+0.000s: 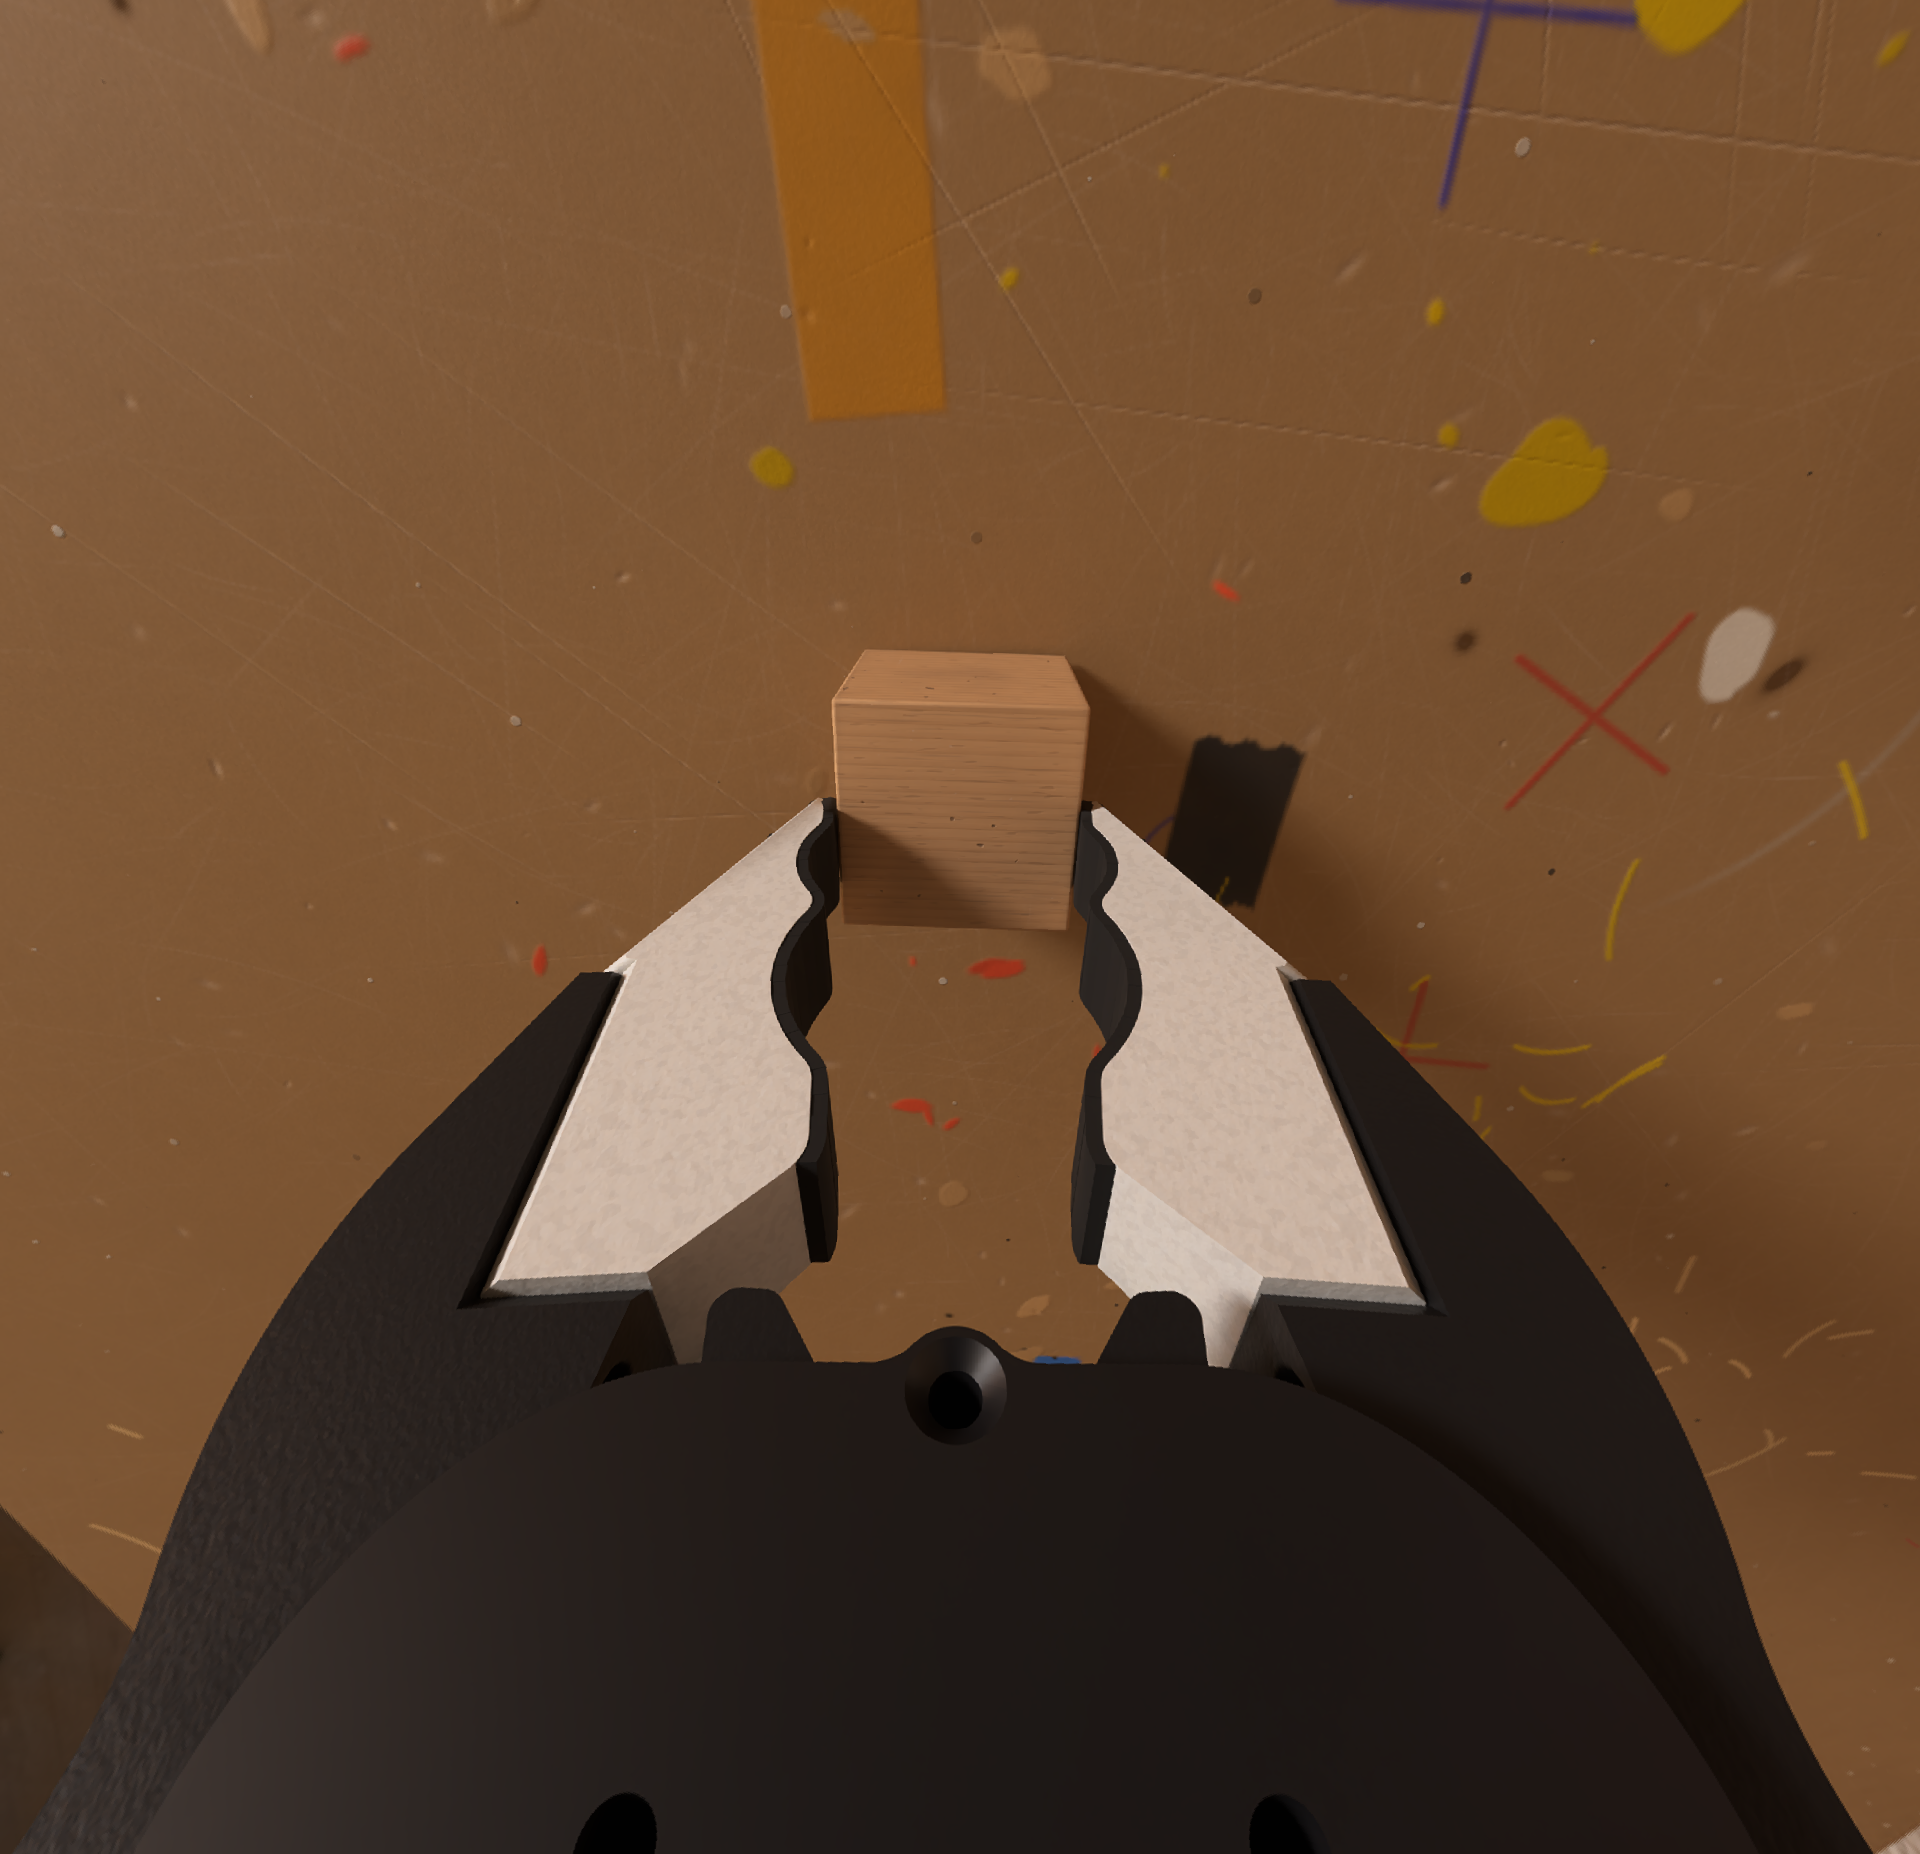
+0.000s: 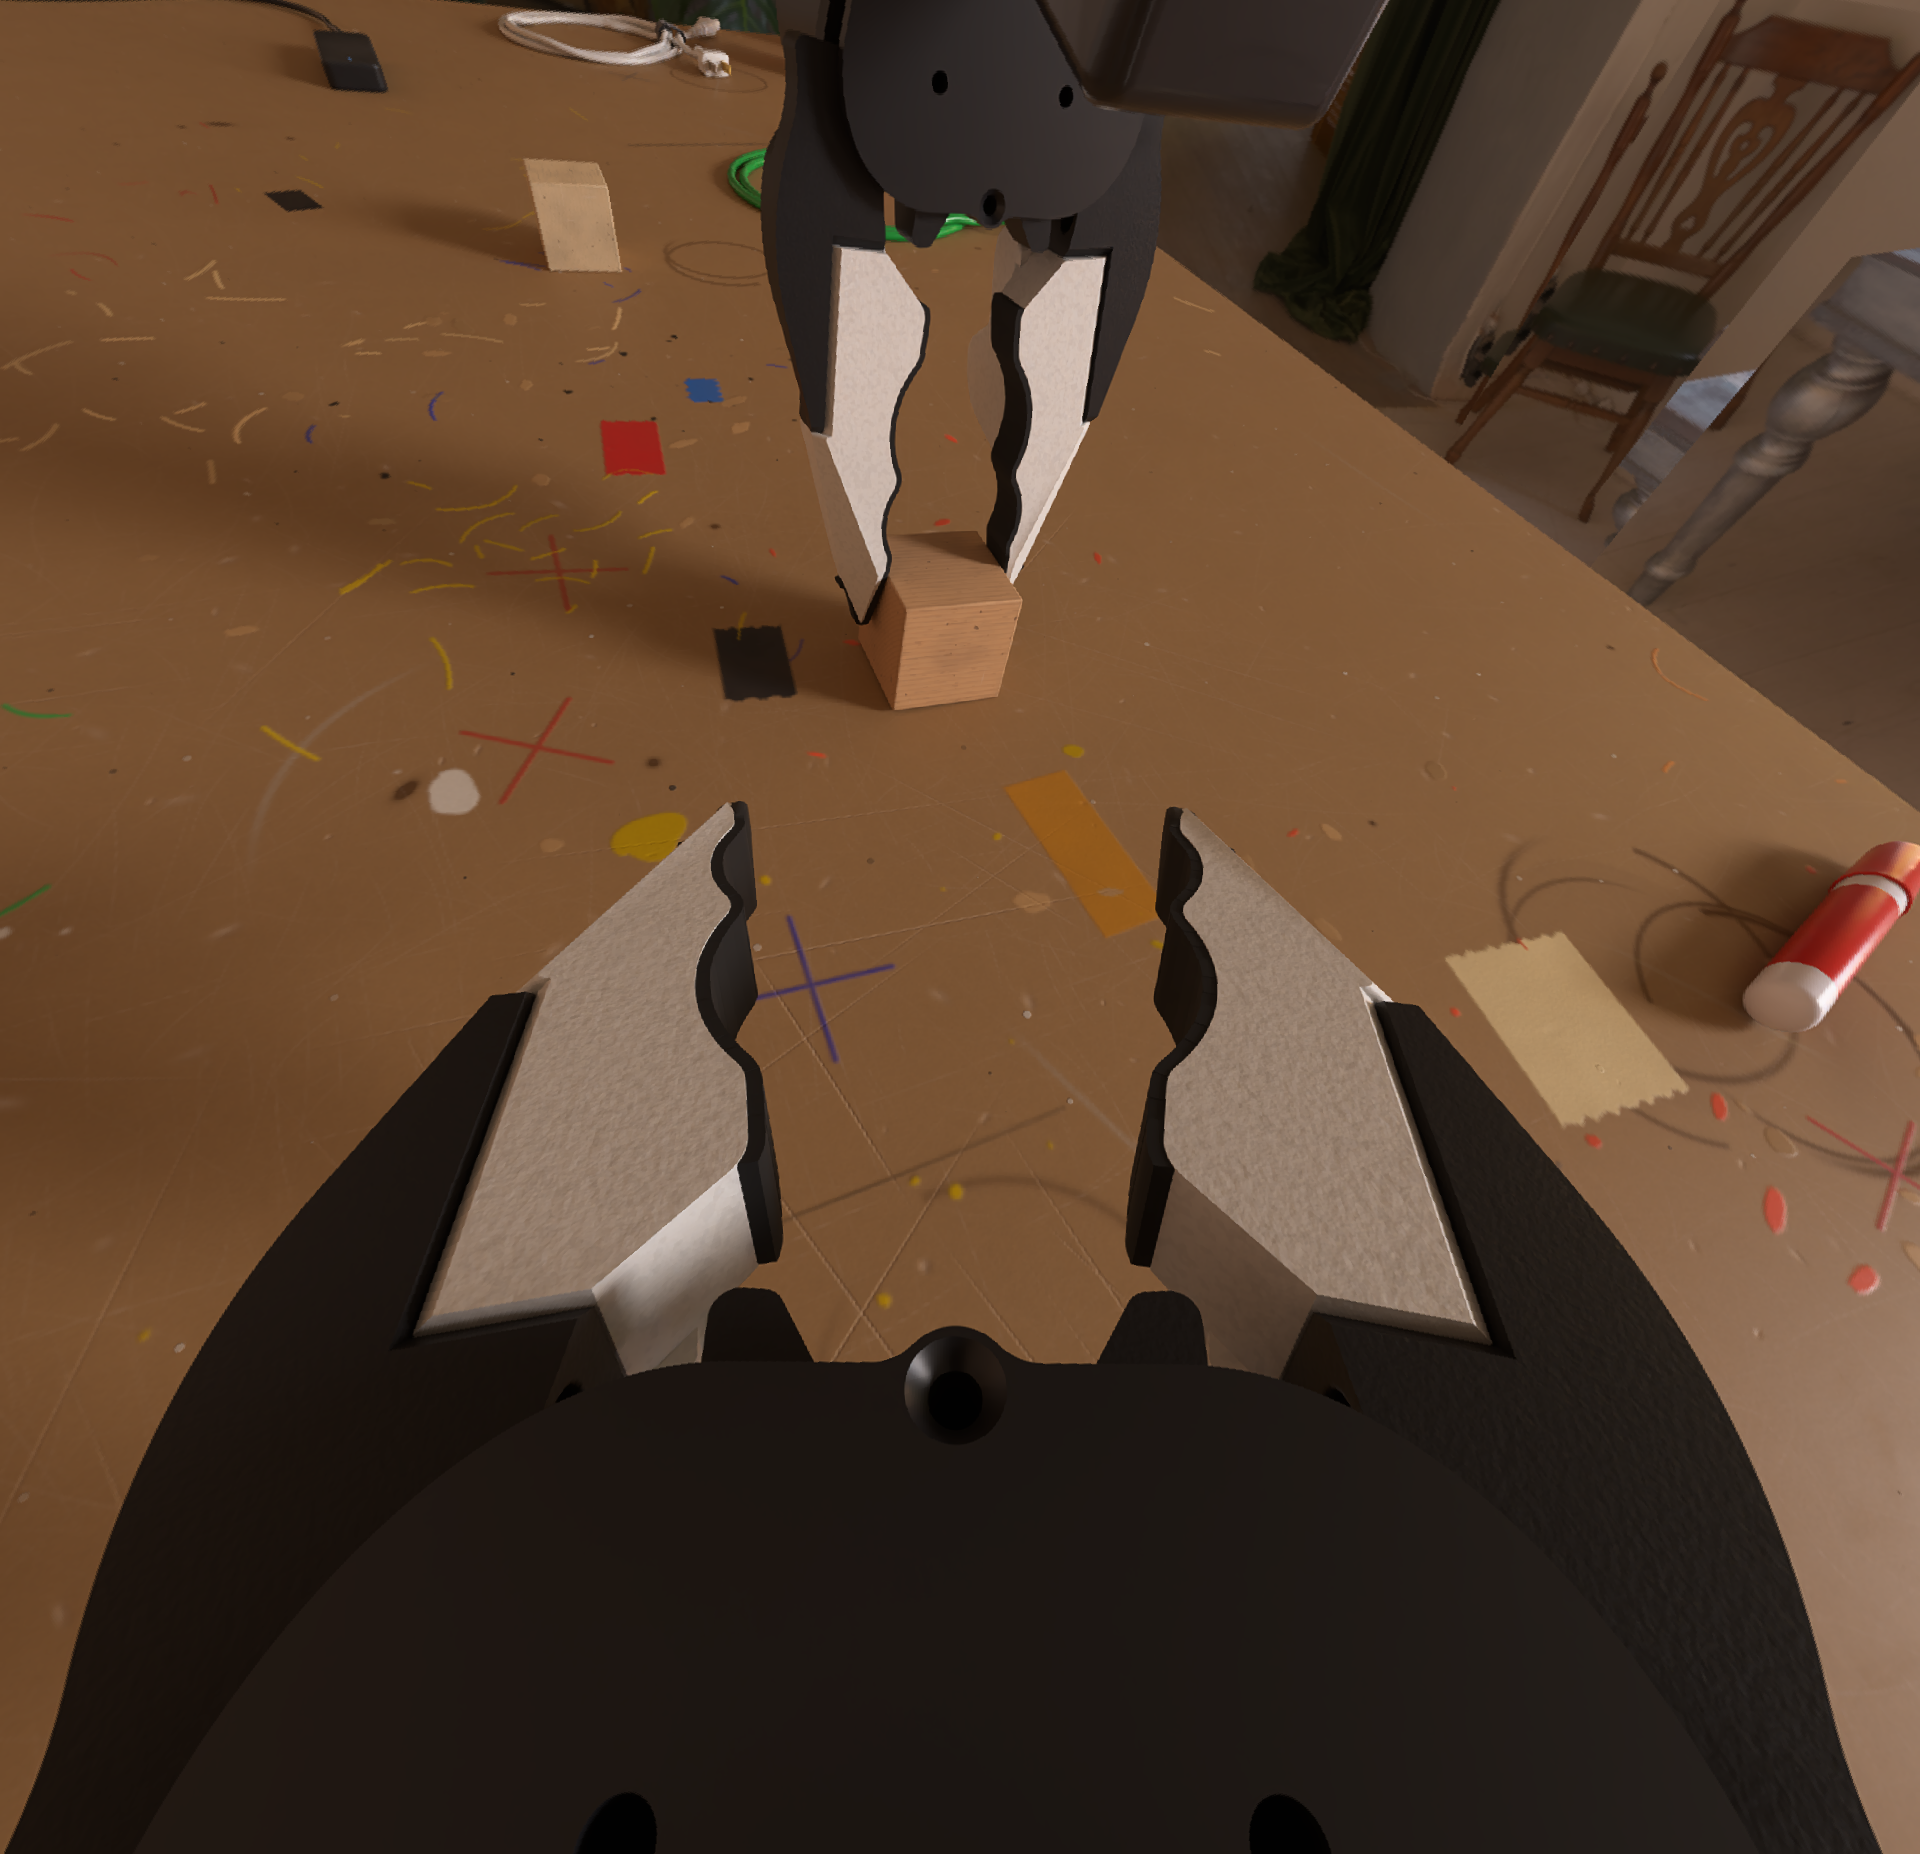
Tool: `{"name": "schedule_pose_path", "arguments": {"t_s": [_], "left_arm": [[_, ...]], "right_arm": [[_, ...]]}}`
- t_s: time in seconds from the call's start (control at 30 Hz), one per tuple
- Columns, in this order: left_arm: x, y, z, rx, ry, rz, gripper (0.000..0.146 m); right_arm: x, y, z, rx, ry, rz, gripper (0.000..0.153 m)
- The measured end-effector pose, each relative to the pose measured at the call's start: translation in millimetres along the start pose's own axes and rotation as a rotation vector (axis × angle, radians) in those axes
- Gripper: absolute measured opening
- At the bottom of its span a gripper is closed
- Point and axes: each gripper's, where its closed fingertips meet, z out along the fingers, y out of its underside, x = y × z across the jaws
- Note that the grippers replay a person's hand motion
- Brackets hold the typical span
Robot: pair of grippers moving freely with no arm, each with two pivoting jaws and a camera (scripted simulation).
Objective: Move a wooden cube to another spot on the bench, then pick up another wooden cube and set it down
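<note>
A light wooden cube point(image 1: 956, 755) rests on the brown paint-spattered bench point(image 1: 416, 557). My left gripper point(image 1: 956, 817) has its two fingertips pressed against the cube's left and right sides, low down near the bench. The right wrist view shows the same cube point(image 2: 945, 651) with the left gripper point(image 2: 933, 583) coming down on it from above. My right gripper point(image 2: 956, 815) is open and empty, hovering above the bench a short way in front of the cube. No second cube is clearly in view.
A black tape patch point(image 2: 753, 661) lies just left of the cube. A red glue stick point(image 2: 1839, 931) lies at the right. A pale block-like shape point(image 2: 571, 215), a white cord point(image 2: 613, 38) and a green cable point(image 2: 748, 178) are far back. The bench edge runs diagonally on the right, with a chair point(image 2: 1662, 246) beyond.
</note>
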Motion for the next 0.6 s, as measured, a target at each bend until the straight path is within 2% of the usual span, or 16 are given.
{"name": "schedule_pose_path", "arguments": {"t_s": [0.27, 0.33, 0.37, 0.5, 0.6], "left_arm": [[-2.0, -1.5, 2.1, 0.013, 0.0, -0.018, 0.046], [-3.6, 0.8, 5.9, 0.014, -0.004, -0.024, 0.074], [-4.2, 1.4, 6.0, 0.017, -0.009, -0.028, 0.081], [-7.4, 4.7, -9.7, 0.047, -0.048, -0.04, 0.099], [-10.5, 12.2, -53.4, 0.151, -0.093, -0.071, 0.103]], "right_arm": [[-0.3, -0.5, -0.2, 0.003, -0.001, 0.0, 0.079], [-0.4, -0.9, -0.2, 0.005, -0.002, 0.0, 0.079], [-0.6, -1.1, -0.2, 0.005, -0.003, -0.001, 0.079], [-0.9, -1.8, -0.4, 0.007, -0.001, -0.004, 0.08], [-1.1, -3.6, -1.3, 0.016, -0.001, -0.005, 0.08]]}}
